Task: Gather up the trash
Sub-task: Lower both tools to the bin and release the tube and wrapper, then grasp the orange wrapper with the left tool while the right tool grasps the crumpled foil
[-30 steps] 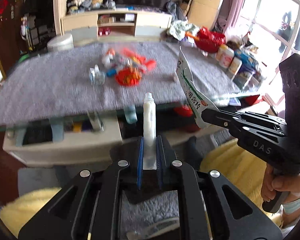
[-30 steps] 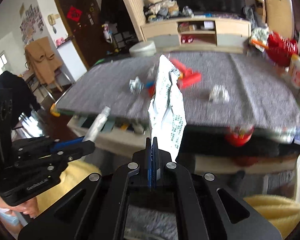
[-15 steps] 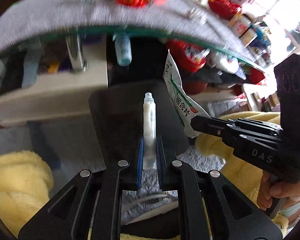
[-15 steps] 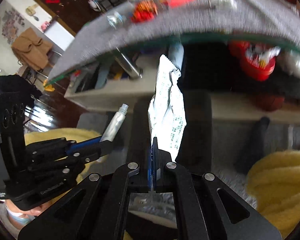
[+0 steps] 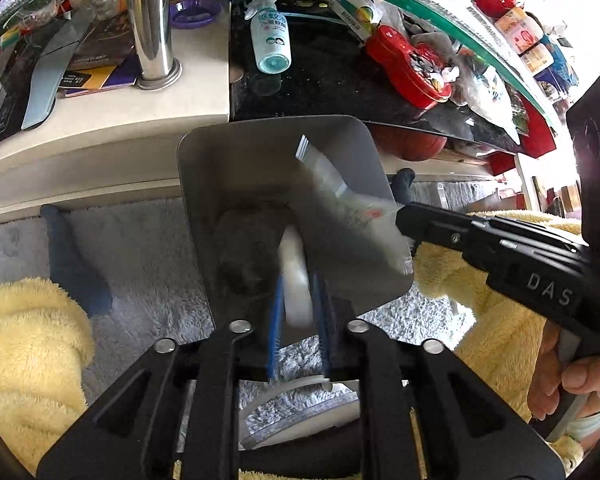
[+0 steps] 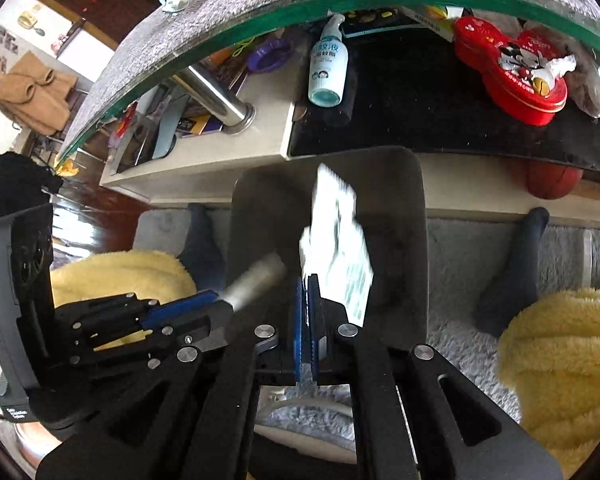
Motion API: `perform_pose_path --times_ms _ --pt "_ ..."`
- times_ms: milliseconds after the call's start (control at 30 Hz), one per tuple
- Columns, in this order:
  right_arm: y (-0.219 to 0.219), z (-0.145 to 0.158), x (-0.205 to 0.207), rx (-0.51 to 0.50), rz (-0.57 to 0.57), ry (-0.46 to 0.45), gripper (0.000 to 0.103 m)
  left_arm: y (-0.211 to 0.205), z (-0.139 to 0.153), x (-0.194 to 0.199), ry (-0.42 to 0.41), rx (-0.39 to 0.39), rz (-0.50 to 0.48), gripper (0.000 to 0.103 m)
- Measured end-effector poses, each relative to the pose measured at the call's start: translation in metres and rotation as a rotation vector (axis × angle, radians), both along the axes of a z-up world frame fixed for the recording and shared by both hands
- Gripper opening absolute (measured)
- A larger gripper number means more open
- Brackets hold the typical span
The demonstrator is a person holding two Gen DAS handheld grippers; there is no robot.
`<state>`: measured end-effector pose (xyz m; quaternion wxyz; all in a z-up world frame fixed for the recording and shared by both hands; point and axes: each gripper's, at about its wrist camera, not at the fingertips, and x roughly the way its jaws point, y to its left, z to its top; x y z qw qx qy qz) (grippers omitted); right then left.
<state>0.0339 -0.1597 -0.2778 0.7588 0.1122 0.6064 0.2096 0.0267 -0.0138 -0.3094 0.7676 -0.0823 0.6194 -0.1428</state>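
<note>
Both grippers pointed steeply down over a dark, square-mouthed bin (image 5: 228, 168) standing on a pale shaggy rug (image 5: 140, 248) in front of a glass-topped table (image 5: 420, 12).

The left gripper (image 5: 298, 292) had its 2 blue pads parting, with the white tube (image 5: 296, 280) between them, blurred and nose-down toward the bin's interior; the pads seemed to stand clear of its sides, though the blur made contact hard to judge. From the right wrist view the same tube (image 6: 256, 280) showed as a grey smear sticking out of the left gripper (image 6: 220, 304) over the bin's left edge (image 6: 244, 208).

The right gripper (image 6: 308, 300) was likewise easing its jaws apart, narrowly, with the crumpled white wrapper (image 6: 336, 240) at the pad tips, smeared by motion above the bin's opening. In the left wrist view the wrapper (image 5: 340, 188) stretched from the right gripper (image 5: 404, 224) across the bin's right half.

Under the glass sat a spray bottle (image 5: 270, 36) and a red tin (image 5: 408, 68).
</note>
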Motion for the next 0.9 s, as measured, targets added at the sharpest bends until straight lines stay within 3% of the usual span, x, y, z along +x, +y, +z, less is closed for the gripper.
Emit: perform_pose_path --times_ms 100,167,200,233,300,400,700,900 --pt "-0.006 0.003 0.005 -0.014 -0.021 -0.012 0.009 0.000 0.004 0.002 -0.016 0.018 0.001 0.036" --pt "-0.012 0.008 0.008 -0.023 -0.042 -0.036 0.034 0.002 0.010 0.003 -0.034 0.029 0.006 0.045" --pt "-0.017 0.013 0.009 -0.028 -0.061 -0.059 0.067 0.004 0.013 0.003 -0.044 0.032 0.008 0.049" --pt "-0.019 0.016 0.010 -0.034 -0.075 -0.079 0.082 0.005 0.019 0.003 -0.058 0.037 0.014 0.057" --pt "-0.029 0.031 0.012 -0.060 -0.105 -0.139 0.082 0.010 0.029 0.004 -0.080 0.033 0.028 0.073" --pt "-0.045 0.052 0.019 -0.080 -0.157 -0.202 0.091 0.019 0.048 0.007 -0.119 0.010 0.060 0.087" --pt "-0.074 0.113 0.058 -0.098 -0.243 -0.359 0.095 0.033 0.108 0.035 -0.247 -0.013 0.119 0.092" --pt "-0.075 0.124 0.099 -0.143 -0.249 -0.400 0.095 0.020 0.130 0.073 -0.326 0.011 0.088 0.092"
